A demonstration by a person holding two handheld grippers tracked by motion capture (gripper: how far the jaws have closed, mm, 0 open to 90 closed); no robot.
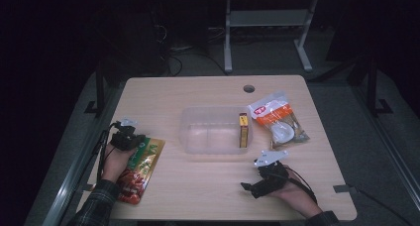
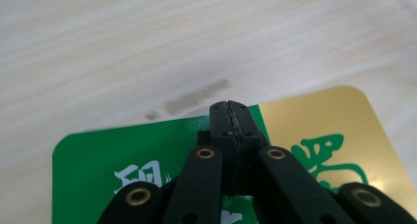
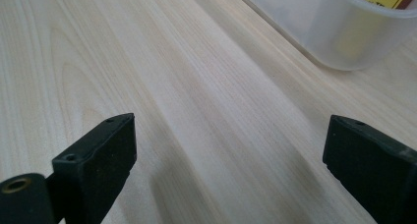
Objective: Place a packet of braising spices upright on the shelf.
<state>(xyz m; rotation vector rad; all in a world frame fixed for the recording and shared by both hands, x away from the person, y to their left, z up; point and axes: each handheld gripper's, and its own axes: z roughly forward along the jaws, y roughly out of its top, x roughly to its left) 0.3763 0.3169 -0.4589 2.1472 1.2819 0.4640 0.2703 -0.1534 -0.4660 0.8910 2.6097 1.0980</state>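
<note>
The left gripper's (image 2: 231,117) black fingers are pressed together over the flat green, gold and red snack packet (image 2: 147,160), with nothing visibly caught between them; that packet lies on the light wooden table (image 1: 198,186) near its left edge. The right gripper's (image 3: 231,150) fingers stand wide apart above bare wood, near the clear plastic tub (image 1: 198,137) that holds a narrow yellow box (image 1: 243,131). An orange-and-white clear bag (image 1: 277,119) lies just right of the tub.
</note>
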